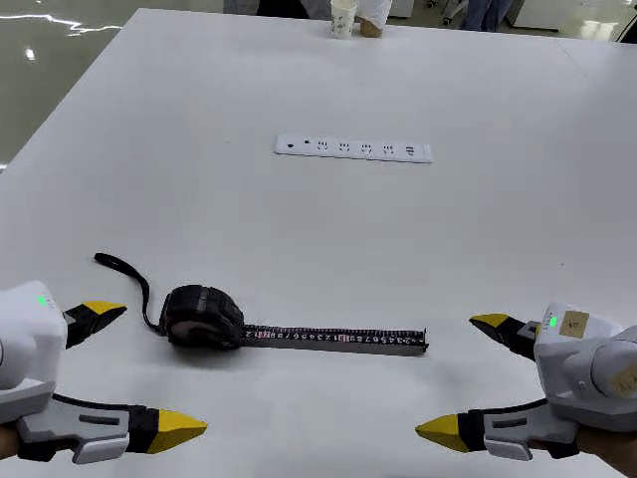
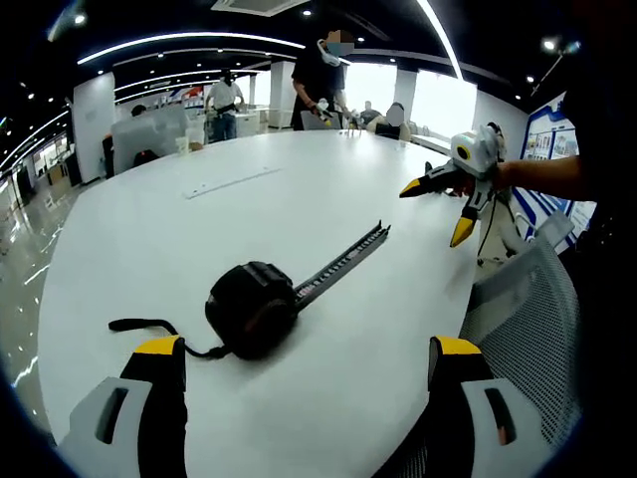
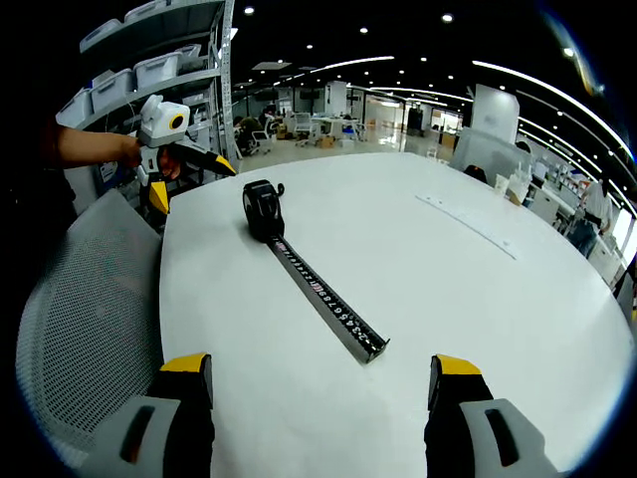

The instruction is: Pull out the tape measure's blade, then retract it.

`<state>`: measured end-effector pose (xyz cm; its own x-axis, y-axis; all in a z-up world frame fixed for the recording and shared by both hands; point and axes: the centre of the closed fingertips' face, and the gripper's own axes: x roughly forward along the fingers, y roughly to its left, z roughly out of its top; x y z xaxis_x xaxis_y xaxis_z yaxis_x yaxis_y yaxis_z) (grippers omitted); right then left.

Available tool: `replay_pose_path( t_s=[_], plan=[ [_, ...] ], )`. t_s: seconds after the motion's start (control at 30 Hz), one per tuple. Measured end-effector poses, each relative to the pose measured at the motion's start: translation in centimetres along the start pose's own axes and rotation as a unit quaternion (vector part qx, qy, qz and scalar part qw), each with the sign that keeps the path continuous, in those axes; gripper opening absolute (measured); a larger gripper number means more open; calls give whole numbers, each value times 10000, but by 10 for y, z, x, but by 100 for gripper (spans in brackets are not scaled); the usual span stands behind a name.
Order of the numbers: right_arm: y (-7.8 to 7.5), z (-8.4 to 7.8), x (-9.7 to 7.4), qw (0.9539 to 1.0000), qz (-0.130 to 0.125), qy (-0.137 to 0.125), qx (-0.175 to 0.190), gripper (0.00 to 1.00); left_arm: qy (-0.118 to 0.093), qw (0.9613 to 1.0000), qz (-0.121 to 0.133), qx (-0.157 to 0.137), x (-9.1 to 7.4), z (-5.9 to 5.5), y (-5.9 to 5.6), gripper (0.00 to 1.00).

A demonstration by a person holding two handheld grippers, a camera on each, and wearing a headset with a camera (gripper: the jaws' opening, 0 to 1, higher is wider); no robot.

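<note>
A black tape measure (image 1: 202, 317) lies on the white table (image 1: 318, 219), its blade (image 1: 338, 339) pulled out to the right and lying flat, a black wrist strap (image 1: 124, 274) trailing left. My left gripper (image 1: 154, 373) is open near the table's front left, just short of the case (image 2: 251, 307). At the front right my right gripper (image 1: 468, 378) is open too, a little beyond the blade's end hook (image 3: 373, 349). Nothing sits between either pair of jaws. Each gripper also appears in the other's view: right (image 2: 446, 204), left (image 3: 189, 174).
A white power strip (image 1: 352, 148) lies mid-table beyond the tape. Paper cups (image 1: 344, 17) stand at the far edge. A grey mesh chair (image 3: 80, 299) is by the near table edge. People stand in the background past the table.
</note>
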<state>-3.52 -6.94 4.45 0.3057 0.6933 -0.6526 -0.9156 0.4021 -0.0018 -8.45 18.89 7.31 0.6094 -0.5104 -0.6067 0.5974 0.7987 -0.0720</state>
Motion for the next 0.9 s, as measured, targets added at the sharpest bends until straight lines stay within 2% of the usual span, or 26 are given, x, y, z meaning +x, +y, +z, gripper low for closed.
replay_pose_path(
  t_s=[0.13, 0.27, 0.63, 0.7, 0.8, 0.83, 0.9],
  plan=[
    [4, 5, -2, 9997, -130, -134, 141, 90, -174, 9995, 254, 44, -1, 5, 0, 99],
    [9, 8, -2, 9991, -263, -248, 223, 92, -285, 9986, 410, -170, -2, 6, 2, 99],
    [22, 8, -6, 9958, -549, -433, 595, 93, -458, 9949, 800, -397, -5, 5, -8, 99],
    [25, 8, -6, 9950, -602, -441, 668, 93, -476, 9946, 796, -460, -5, 5, -12, 99],
    [28, 9, -7, 9937, -648, -493, 772, 94, -523, 9931, 911, -530, -5, 5, -14, 99],
    [30, 9, -7, 9930, -670, -502, 835, 93, -569, 9908, 1060, -615, -5, 6, -13, 99],
    [34, 10, -7, 9921, -735, -506, 880, 93, -633, 9899, 1087, -650, -5, 7, -18, 99]
  ],
)
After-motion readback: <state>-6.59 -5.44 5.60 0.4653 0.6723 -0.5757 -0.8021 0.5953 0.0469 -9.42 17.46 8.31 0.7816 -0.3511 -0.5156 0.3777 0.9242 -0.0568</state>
